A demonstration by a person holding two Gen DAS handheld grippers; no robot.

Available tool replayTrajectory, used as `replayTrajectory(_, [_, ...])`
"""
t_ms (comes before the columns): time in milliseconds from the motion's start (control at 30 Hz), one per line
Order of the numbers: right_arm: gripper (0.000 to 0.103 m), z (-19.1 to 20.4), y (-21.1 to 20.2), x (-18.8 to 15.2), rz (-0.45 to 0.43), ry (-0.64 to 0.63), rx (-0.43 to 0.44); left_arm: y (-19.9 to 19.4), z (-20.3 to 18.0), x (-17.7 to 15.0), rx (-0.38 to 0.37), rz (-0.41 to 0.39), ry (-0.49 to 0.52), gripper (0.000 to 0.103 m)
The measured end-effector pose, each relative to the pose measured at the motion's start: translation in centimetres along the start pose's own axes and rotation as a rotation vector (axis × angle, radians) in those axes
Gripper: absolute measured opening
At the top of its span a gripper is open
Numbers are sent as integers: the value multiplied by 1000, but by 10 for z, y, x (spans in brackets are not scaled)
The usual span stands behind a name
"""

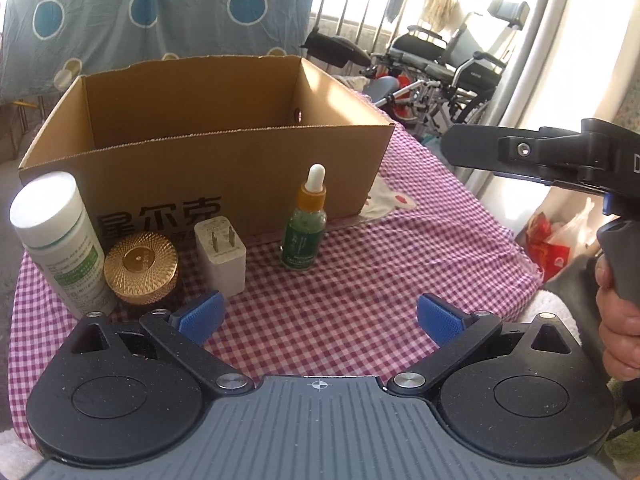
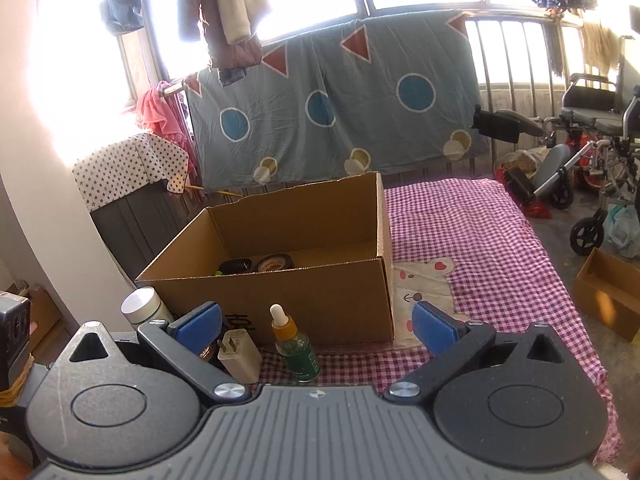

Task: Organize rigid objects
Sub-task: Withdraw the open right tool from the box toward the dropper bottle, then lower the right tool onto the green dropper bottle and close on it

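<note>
An open cardboard box [image 1: 224, 172] stands on the checked cloth. In front of it stand a white bottle [image 1: 56, 244], a gold round jar [image 1: 141, 267], a white plug adapter [image 1: 221, 256] and a green dropper bottle [image 1: 304, 228]. My left gripper [image 1: 320, 318] is open and empty, low, just in front of them. My right gripper [image 2: 318, 328] is open and empty, higher and behind the row; its body shows in the left wrist view [image 1: 560, 160]. The right wrist view shows the box [image 2: 320, 304] holding a tape roll [image 2: 274, 262] and a dark object [image 2: 236, 266].
The pink checked cloth [image 1: 380, 272] covers a table whose right edge drops off. A wheelchair [image 2: 592, 152] and a small cardboard box [image 2: 608, 292] stand on the floor at right. A blue patterned sheet [image 2: 332, 100] hangs behind the box.
</note>
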State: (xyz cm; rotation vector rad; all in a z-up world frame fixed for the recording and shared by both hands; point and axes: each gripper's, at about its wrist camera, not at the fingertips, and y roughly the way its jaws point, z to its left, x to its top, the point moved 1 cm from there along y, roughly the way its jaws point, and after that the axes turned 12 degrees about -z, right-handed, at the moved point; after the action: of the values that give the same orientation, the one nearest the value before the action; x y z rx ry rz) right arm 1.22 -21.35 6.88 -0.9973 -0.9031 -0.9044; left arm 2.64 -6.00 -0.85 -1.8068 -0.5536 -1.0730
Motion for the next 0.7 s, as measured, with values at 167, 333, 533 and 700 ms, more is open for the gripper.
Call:
replayTrajectory(167, [96,2,19,-5,39,35,22,10,-10,7,-12,-72,108,103])
replayTrajectory(333, [69,-1,40,-10,88,63,39,27,-13,15,1,-106,185,97])
replayTrajectory(533, [58,3,61,-12,120,55,93,46,-20,18,18,-103,278,73])
replayTrajectory(700, [47,6,75,-16,154,58,133,53,-18,18,20,-92,279,63])
